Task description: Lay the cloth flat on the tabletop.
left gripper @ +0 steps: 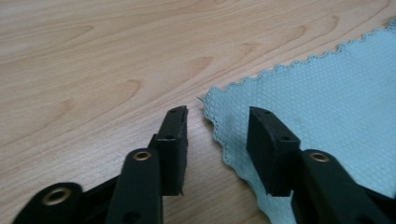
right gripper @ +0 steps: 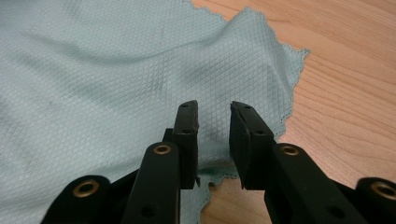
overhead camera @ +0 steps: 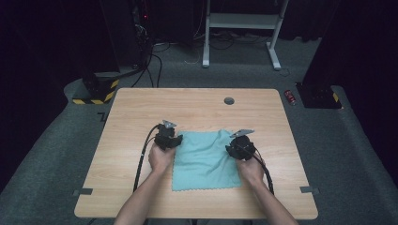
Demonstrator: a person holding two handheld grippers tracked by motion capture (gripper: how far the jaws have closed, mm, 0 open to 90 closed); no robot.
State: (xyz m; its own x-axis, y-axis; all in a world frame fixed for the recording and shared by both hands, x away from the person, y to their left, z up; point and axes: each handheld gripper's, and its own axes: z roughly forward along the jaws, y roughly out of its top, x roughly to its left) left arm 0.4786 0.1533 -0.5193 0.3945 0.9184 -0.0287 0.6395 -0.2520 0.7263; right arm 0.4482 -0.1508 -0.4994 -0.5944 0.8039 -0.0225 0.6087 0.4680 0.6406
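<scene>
Two hand-held grippers [overhead camera: 168, 138] [overhead camera: 241, 146], one cloth [overhead camera: 204, 161]

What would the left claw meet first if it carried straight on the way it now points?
Probably the teal cloth: its scalloped corner already lies between the open left claw jaws, on the wooden table. Depth is uncertain.

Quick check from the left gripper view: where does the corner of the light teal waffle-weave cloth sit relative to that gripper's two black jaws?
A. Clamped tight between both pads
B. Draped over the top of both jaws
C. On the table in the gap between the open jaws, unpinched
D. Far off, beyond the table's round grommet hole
C: the light teal waffle-weave cloth lies flat on the wooden table, its scalloped corner between the left gripper jaws, which stand apart without pinching it.
</scene>
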